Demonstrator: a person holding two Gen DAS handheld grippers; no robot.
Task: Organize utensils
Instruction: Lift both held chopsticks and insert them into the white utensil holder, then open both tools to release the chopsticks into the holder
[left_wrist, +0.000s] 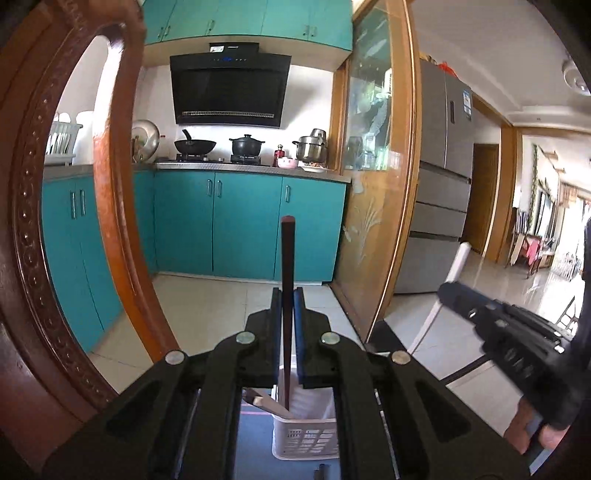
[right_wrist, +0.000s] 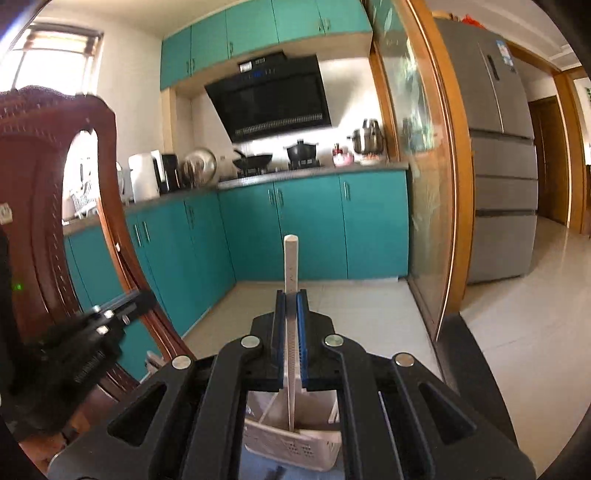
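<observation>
Dark-brown chopstick (left_wrist: 287, 295): clamped upright in left gripper (left_wrist: 287, 295), tip down in the white basket (left_wrist: 306, 439)
White chopstick (right_wrist: 291, 295): pinched by right gripper (right_wrist: 291, 299), lower end over same basket

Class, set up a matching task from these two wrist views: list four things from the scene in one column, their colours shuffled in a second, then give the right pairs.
Things:
1. chopstick in the left gripper
2. chopstick in the right gripper
3. lower cabinets
4. basket

Colours:
A. teal
B. dark brown
C. white plastic mesh
D. pale cream

Pairs: 1-B, 2-D, 3-A, 4-C
</observation>
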